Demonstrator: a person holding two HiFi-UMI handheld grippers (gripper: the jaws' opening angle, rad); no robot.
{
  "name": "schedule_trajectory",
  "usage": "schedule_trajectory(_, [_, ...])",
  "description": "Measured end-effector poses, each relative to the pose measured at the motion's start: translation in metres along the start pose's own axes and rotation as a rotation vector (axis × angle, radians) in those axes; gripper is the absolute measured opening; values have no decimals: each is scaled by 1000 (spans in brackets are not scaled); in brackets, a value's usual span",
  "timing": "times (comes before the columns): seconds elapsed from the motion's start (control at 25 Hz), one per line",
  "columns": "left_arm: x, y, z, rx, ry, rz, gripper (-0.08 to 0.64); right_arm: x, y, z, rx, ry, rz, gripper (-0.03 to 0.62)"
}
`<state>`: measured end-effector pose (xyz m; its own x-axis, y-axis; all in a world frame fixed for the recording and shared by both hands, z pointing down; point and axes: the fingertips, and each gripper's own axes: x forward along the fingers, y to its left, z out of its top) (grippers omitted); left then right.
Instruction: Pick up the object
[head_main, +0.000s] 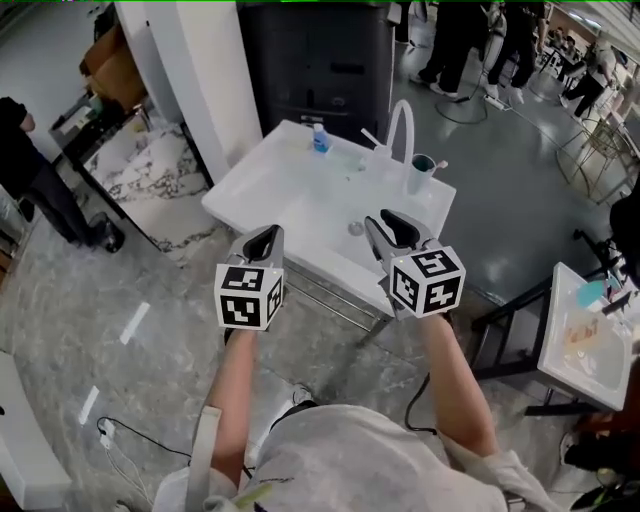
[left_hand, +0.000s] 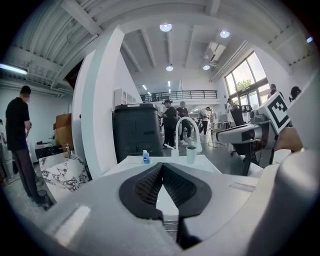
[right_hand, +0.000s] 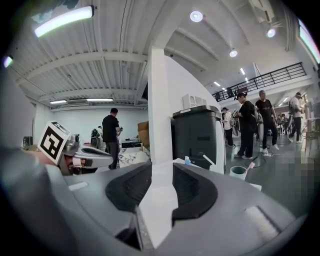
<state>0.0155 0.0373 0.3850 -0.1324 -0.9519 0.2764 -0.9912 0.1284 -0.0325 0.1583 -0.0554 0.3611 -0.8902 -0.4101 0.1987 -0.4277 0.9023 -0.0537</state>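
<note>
The white sink-top surface (head_main: 290, 190) fills the upper middle of the head view, with a curved white tap (head_main: 403, 125) at its far edge and a tall dark grey bin (head_main: 320, 60) behind it. Which item the task means cannot be told: a small blue plastic bottle (head_main: 320, 139) stands upright near the far left edge of the surface, and a white cup with a teal inside (head_main: 421, 167), a toothbrush leaning in it, stands just right of the tap. Both grippers hover side by side at the near edge of the surface in the centre of the frame, well apart from the bottle and the cup. The left gripper (head_main: 268, 233) has its dark ribbed jaws together at the tips, with nothing between them. The right gripper (head_main: 385, 220) has its jaws a narrow way apart, only the white surface showing through the gap, so it grips nothing
</note>
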Motion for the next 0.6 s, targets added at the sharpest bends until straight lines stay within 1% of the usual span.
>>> schedule_trajectory(0.32, [24, 50, -2, 5, 6, -73, -1, 48, 14, 7, 28, 9, -61, 147])
schedule_trajectory(0.6, [36, 86, -9, -1, 9, -109, -2, 81, 29, 9, 10, 24, -89, 170])
